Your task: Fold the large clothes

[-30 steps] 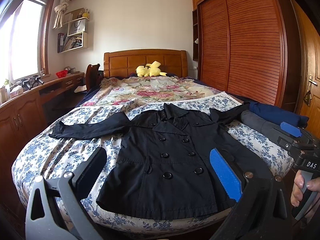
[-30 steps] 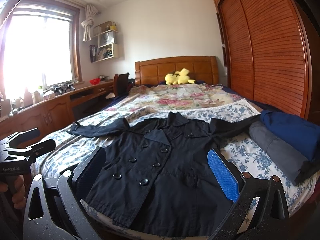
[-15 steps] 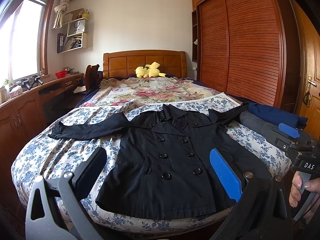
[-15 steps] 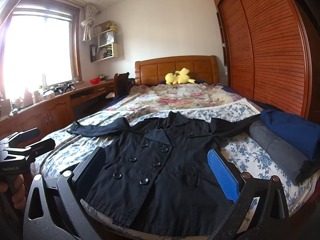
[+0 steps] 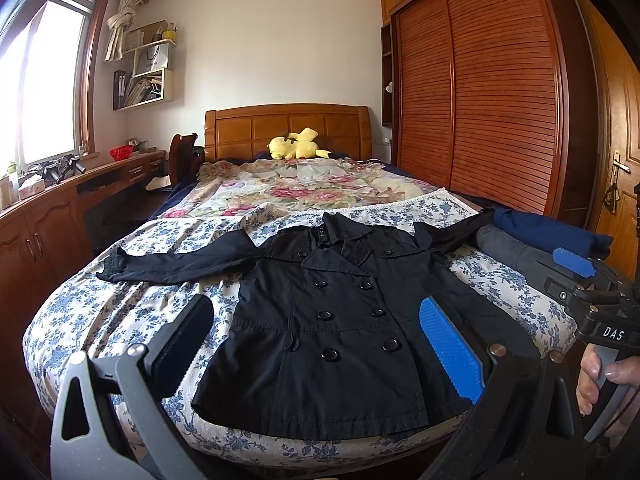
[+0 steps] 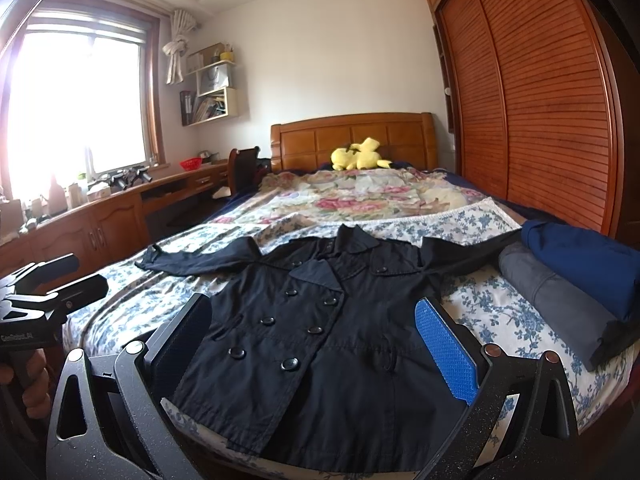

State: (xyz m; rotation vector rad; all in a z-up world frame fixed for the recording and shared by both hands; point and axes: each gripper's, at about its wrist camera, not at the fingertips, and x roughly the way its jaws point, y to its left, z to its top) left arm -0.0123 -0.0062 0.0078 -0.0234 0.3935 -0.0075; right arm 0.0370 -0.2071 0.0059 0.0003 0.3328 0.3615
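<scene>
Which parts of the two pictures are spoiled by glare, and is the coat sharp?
Right wrist view: the window is blown out white and its glare washes over the desk below. Left wrist view: the window is bright but milder. The black coat is sharp in both views, though dark, so its folds are hard to read; the fisheye bends the wardrobe lines.

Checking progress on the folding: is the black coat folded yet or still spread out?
Spread out. The black coat lies flat, front up on the bed, both sleeves stretched sideways; both grippers hover open, holding nothing.
</scene>
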